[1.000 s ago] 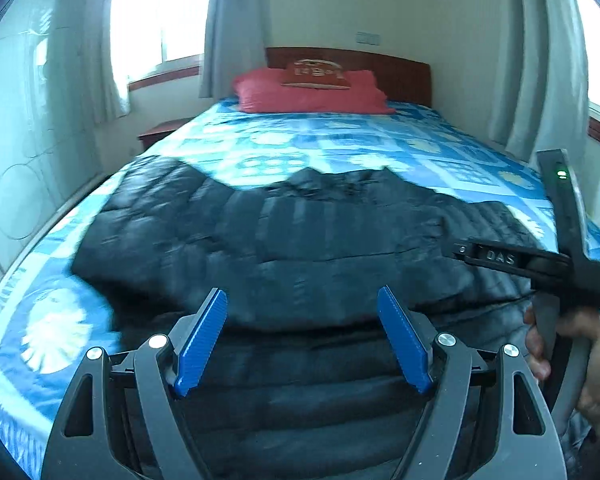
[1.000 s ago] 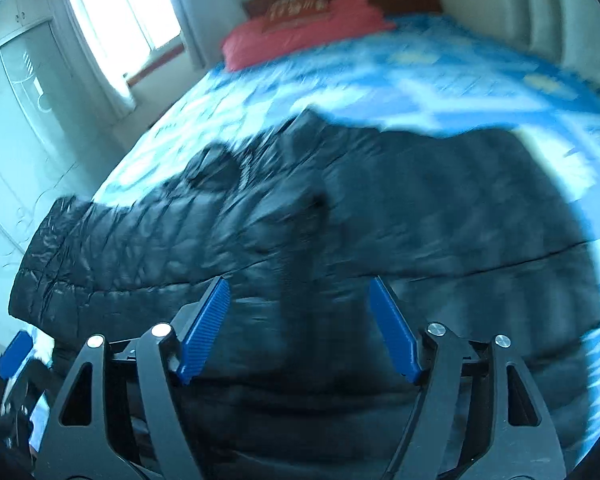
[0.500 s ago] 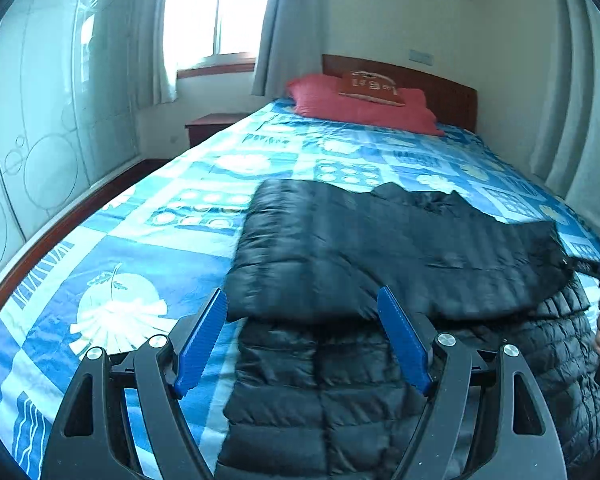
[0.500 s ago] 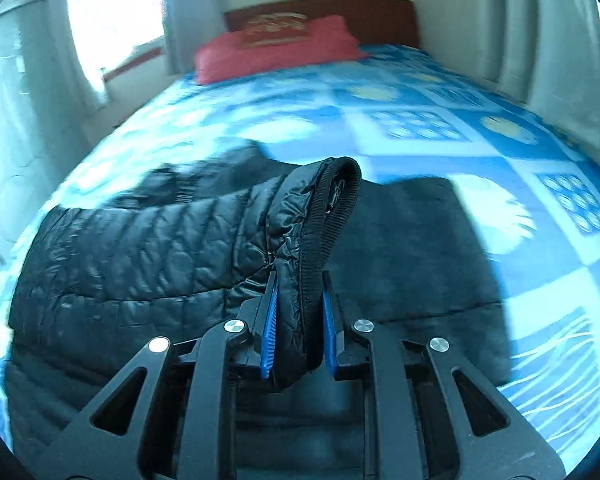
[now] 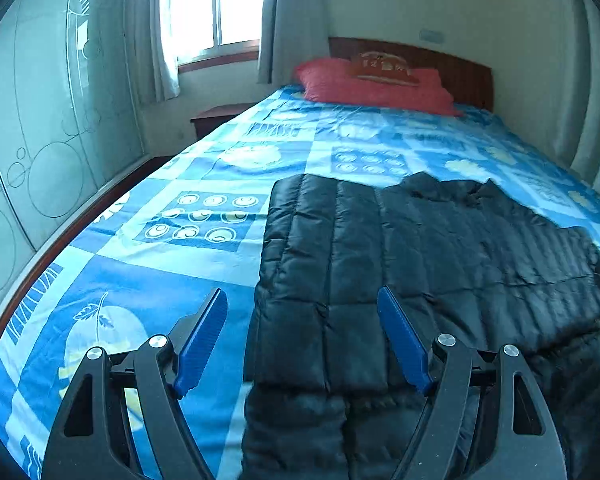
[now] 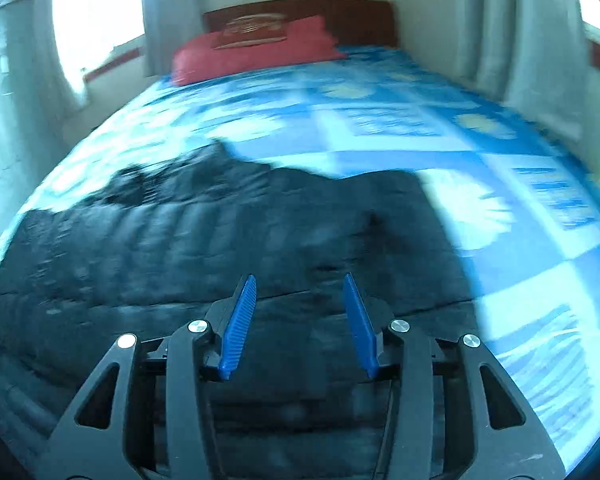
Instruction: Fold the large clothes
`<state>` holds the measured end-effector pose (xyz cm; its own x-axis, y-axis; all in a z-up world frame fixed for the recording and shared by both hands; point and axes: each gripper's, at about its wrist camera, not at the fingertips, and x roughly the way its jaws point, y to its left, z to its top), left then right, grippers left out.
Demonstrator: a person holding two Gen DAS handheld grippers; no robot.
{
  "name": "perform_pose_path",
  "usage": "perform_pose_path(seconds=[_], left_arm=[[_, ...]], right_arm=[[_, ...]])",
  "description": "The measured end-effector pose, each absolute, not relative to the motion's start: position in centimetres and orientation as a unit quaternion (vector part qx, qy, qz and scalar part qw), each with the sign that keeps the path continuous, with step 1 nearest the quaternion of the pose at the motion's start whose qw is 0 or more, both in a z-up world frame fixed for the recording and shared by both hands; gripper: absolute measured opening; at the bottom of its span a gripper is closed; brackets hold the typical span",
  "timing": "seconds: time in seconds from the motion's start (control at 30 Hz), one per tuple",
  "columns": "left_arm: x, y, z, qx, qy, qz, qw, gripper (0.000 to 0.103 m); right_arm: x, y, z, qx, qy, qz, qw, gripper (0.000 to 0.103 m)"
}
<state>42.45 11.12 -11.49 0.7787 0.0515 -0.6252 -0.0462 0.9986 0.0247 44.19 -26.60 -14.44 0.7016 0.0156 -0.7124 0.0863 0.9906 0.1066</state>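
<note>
Bed [image 5: 204, 168] bears folded jacket [image 5: 420, 248]; both grippers apart, right gripper [image 6: 300, 324] just opening, empty

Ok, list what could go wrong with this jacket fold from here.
1. The right gripper has just been opening with nothing between its pads, so the puffy black jacket lies free and the folded sleeve may spring back open.
2. The left gripper hovers open over the jacket's left edge; closing there might catch the blue bedspread along with it.
3. The right wrist view is blurred, so aiming the next grasp could miss.
</note>
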Motion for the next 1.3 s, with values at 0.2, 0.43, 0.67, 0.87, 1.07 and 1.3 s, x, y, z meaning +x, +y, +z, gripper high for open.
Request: perform_pose_path(seconds=[0.2,0.43,0.67,0.87,1.07,1.3], left_arm=[[45.6,11.2,-16.0,0.019,0.414,0.049,0.909,0.077],[44.2,11.4,-13.1,0.026,0.401,0.045,0.915,0.076],[49.6,11.6,-11.9,-0.008,0.366,0.036,0.93,0.076],[52.2,11.4,-14.8,0.021,0.436,0.074,0.897,0.077],[52.1,8.5,-10.2,0.01,0.354,0.024,0.935,0.076],[56.6,7.2,-15.3,0.045,0.426,0.055,0.902,0.078]], right_arm=[[45.1,-25.6,-17.7,0.051,0.416,-0.011,0.908,0.046],[45.2,-26.2,-14.3,0.063,0.401,-0.003,0.914,0.049],[51.2,-24.9,-15.8,0.028,0.41,-0.026,0.911,0.054],[51.6,-24.7,-15.1,0.033,0.416,-0.024,0.908,0.056],[53.4,-22.5,-13.9,0.063,0.392,0.019,0.918,0.056],[55.1,-21.4,-16.2,0.046,0.42,0.004,0.906,0.059]])
